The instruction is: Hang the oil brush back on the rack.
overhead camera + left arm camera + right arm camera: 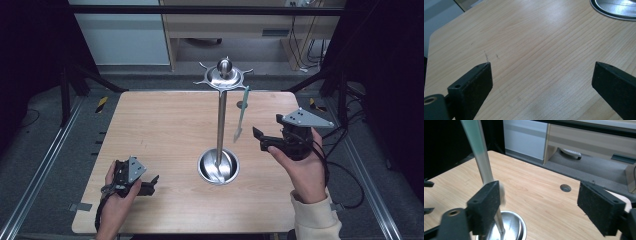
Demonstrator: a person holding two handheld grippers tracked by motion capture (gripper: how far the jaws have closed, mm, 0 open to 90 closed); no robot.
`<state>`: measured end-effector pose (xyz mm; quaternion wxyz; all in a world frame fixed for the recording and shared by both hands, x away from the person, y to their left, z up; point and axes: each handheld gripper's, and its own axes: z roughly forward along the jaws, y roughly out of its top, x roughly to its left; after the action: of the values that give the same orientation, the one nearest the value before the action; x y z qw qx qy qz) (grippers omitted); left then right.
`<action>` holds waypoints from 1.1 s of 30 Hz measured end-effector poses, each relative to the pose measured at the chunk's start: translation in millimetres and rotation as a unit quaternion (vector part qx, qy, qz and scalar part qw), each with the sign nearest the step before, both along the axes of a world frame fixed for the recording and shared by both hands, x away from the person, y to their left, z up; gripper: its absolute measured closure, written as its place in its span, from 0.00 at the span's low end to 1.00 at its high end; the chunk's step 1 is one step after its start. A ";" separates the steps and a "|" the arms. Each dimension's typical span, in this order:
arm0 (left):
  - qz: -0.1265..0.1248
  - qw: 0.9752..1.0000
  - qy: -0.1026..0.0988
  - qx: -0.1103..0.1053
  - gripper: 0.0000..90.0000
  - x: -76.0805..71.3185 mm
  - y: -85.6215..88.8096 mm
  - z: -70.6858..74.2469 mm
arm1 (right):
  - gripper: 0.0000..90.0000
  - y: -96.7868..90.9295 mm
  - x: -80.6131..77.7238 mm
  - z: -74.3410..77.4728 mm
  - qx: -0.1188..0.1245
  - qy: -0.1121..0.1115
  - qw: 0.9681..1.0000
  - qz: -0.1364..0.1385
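The metal stand (220, 125) sits on the desk (165, 130). Both grippers, left (150, 186) and right (260, 139), have wide, empty fingers.

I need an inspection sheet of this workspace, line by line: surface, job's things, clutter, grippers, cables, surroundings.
Surface: light wooden table, bare wood, small round hole near its far right edge.
Job's things: metal stand upright, round base, hooked top disc; one pale green utensil hangs from it.
Clutter: nothing seen.
Grippers: left gripper low over the table, jaws open; right gripper raised beside the utensil, jaws open, nothing held.
Cables: black cable trails from the right gripper.
Surroundings: dark frame, grey floor, wooden furniture behind.
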<state>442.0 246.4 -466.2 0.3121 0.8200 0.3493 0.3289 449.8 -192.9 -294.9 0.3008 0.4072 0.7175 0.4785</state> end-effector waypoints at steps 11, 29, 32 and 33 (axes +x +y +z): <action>0.000 1.000 0.001 0.000 0.03 0.2 -0.2 -0.4 | 0.09 -13.4 0.2 0.6 0.000 -0.007 1.000 -0.005; -0.001 1.000 0.002 0.000 0.03 0.2 -0.5 -0.4 | 0.09 -33.3 6.5 -8.4 -0.013 -0.002 0.999 -0.037; -0.002 1.000 0.003 0.001 0.03 0.2 -0.7 -0.7 | 0.09 -35.8 9.6 -13.4 -0.030 0.001 0.998 -0.048; -0.002 1.000 0.003 0.001 0.03 0.2 -0.8 -0.7 | 0.10 -36.5 10.6 -15.0 -0.033 0.002 0.998 -0.050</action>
<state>442.1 245.6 -466.9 0.3103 0.8222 0.3484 0.3261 460.5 -229.5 -309.9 0.3363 0.4330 0.7122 0.4384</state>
